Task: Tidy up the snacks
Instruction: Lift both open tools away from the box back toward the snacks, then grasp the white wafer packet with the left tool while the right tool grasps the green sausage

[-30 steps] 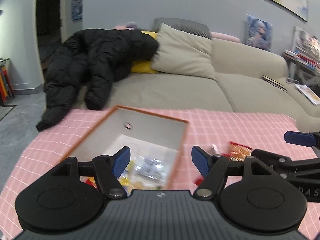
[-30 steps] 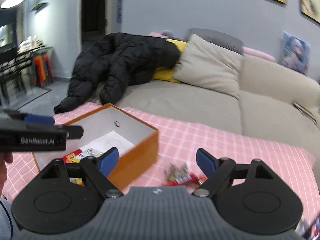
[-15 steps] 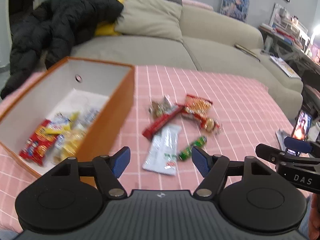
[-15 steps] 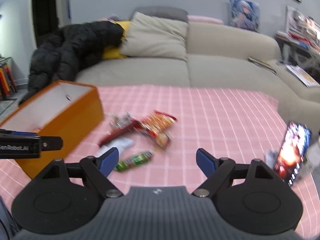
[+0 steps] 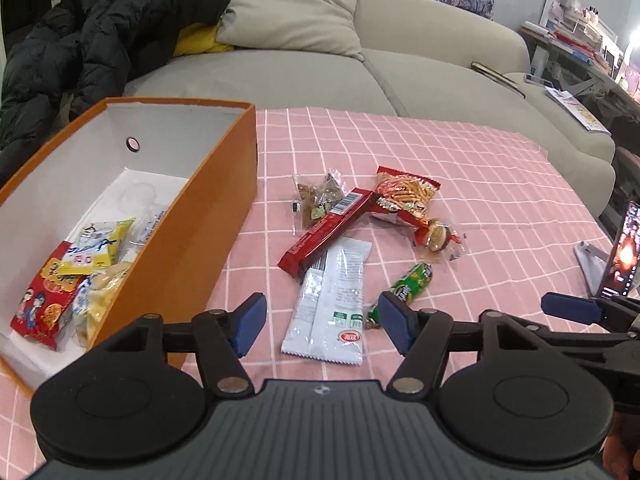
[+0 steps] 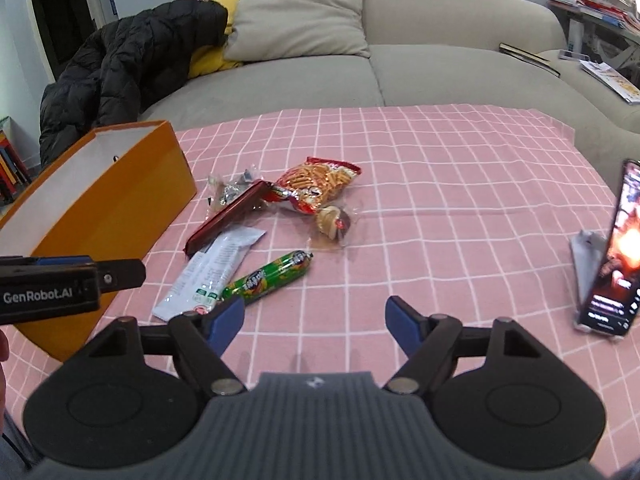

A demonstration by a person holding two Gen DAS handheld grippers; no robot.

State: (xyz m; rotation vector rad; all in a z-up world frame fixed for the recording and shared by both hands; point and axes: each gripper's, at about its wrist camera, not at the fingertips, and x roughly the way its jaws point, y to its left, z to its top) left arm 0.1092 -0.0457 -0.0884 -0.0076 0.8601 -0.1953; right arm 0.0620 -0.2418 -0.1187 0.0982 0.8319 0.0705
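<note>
An orange box (image 5: 224, 216) stands at the left on the pink checked cloth, with a red packet (image 5: 40, 300) and a yellow packet (image 5: 100, 246) inside. Loose snacks lie right of it: a white packet (image 5: 332, 300), a red bar (image 5: 328, 232), a green stick (image 6: 268, 278), an orange chips bag (image 6: 320, 184) and a small wrapped cake (image 6: 332, 220). My left gripper (image 5: 322, 322) hovers over the white packet's near end, its jaws closing, pads clear of it. My right gripper (image 6: 314, 318) hangs open over bare cloth, the green stick just beyond its left finger.
A lit phone on a stand (image 6: 612, 248) sits at the table's right edge. Behind the table is a beige sofa (image 5: 280, 76) with a black jacket (image 5: 100, 36) and a pillow (image 5: 292, 4). Bare cloth (image 6: 460, 200) lies between the snacks and the phone.
Both views have swung from the box and sofa down onto the loose snacks. Both grippers have sunk closer to the table, and their jaws stand a little narrower.
</note>
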